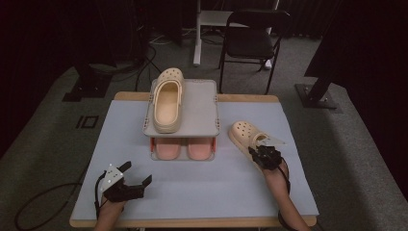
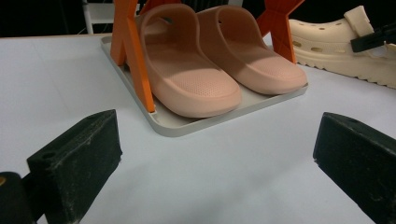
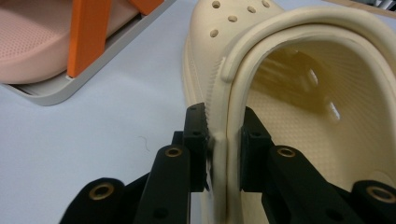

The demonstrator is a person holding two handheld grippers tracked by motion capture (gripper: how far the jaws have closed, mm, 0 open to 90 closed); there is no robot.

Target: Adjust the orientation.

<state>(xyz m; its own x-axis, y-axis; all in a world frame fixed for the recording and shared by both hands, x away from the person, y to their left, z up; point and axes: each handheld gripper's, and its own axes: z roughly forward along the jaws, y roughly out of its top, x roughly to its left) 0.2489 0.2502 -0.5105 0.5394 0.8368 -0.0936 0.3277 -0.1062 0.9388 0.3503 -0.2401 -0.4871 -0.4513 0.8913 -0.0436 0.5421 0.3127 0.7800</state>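
Note:
A cream clog (image 1: 245,134) lies on the pale blue table, right of the shoe rack. My right gripper (image 1: 262,153) is shut on its side wall near the heel; in the right gripper view the pads (image 3: 195,135) pinch the cream clog (image 3: 299,93) rim, one outside and one inside. A matching cream clog (image 1: 167,102) lies on the rack's grey top shelf (image 1: 202,108). Two pink slippers (image 1: 185,148) sit on the lower tray. My left gripper (image 1: 137,175) rests open near the front left; its jaws stand wide apart and face the pink slippers (image 2: 219,65).
The rack has orange legs (image 2: 133,51) and a grey bottom tray (image 2: 187,125). A black folding chair (image 1: 250,38) and stand bases sit on the carpet beyond the table. The table's wooden edge (image 1: 192,222) runs along the front. Cables trail on the floor at left.

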